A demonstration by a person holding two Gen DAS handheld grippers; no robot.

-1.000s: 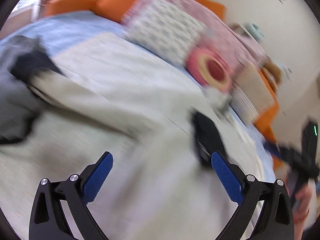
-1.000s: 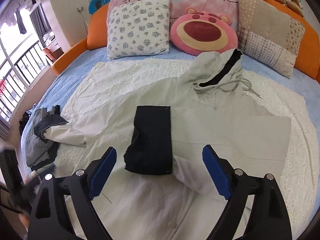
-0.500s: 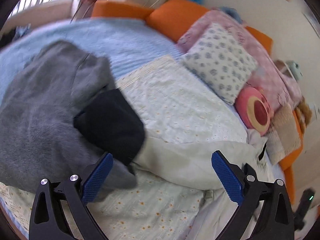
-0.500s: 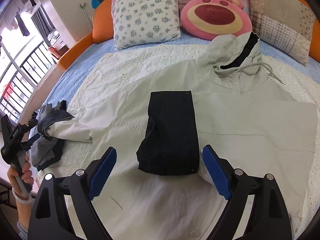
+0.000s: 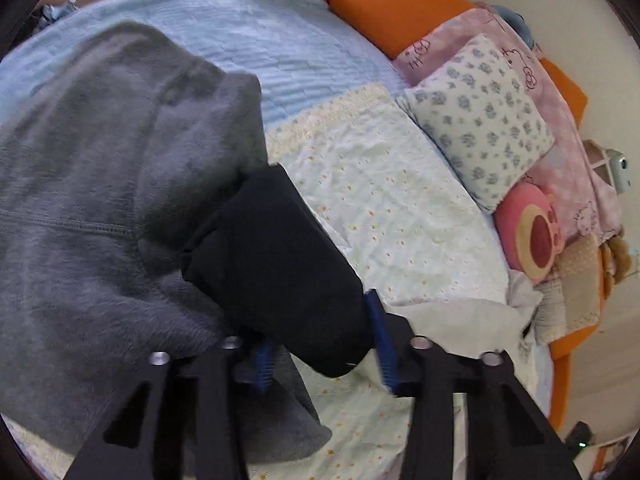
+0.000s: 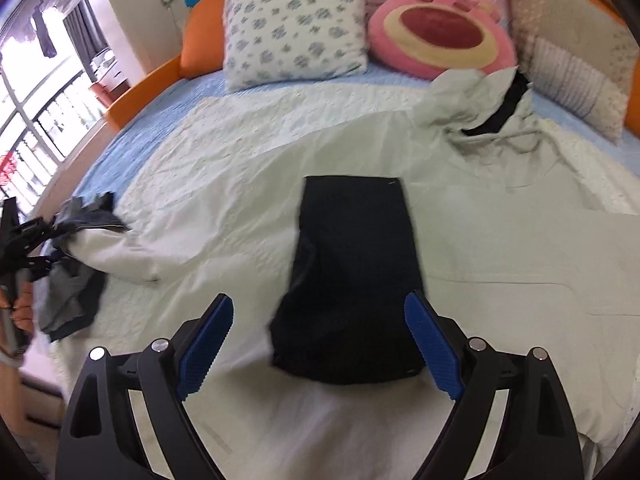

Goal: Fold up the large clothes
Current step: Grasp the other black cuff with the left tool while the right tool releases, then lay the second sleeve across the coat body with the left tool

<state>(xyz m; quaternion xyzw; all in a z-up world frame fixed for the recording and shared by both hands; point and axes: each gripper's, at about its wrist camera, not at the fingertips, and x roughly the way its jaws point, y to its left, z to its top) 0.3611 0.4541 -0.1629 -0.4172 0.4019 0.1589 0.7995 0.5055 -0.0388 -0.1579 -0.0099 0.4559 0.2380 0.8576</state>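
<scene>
A pale green hooded jacket lies spread on the bed, hood toward the pillows. Its right sleeve is folded over the chest, showing a black cuff. My right gripper is open just above that cuff's near end. The left sleeve stretches to the bed's left edge. In the left wrist view my left gripper is closing around that sleeve's black cuff, which rests against a grey fleece garment.
Pillows line the orange headboard: a floral one, a pink bear cushion and a patchwork one. A pale quilt covers the blue sheet. A window is at the left.
My left gripper has swung to the bed's left edge and narrowed its jaws around the black sleeve cuff. My right gripper has moved down closer to the folded cuff, still open.
</scene>
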